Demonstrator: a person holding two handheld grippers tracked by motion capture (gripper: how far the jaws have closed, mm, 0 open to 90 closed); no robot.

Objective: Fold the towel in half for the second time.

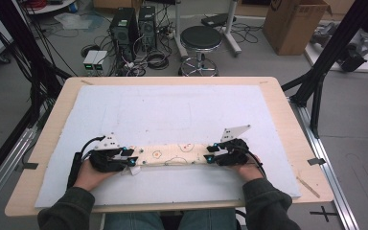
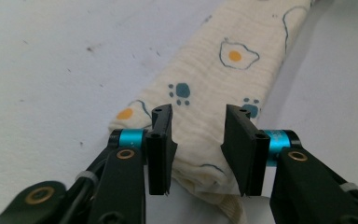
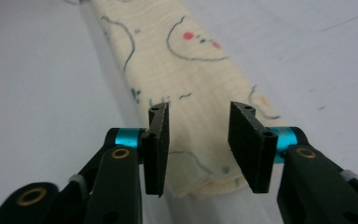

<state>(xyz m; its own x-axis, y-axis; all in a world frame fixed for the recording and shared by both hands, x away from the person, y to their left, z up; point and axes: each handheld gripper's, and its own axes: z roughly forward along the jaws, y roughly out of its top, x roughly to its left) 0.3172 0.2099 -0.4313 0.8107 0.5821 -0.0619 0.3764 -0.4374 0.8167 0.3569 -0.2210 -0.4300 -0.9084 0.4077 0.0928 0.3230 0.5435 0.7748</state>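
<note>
Cloth [image 1: 172, 154]: folded into a long strip, flat on white surface [image 1: 172, 110].
L hand-held gripper [image 2: 198, 140]: jaws apart, straddling cloth end, not pinching.
R hand-held gripper [image 3: 205, 140]: same at other end.

Left gripper [image 2: 199, 149], right gripper [image 3: 199, 149]: black two-jaw bodies, cyan anodised collars, brass-ringed pivot screws, black trailing cables, grey three-cornered top plates. Person wears dark olive sleeves, blue jeans.

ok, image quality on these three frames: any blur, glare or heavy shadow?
High view: soft and low in detail, even light, no glare on the white foam mat. Left gripper view: printed cream folded cloth sharp nearby, softer far off. Right gripper view: faint shadow left of the cloth, no glare.
</note>
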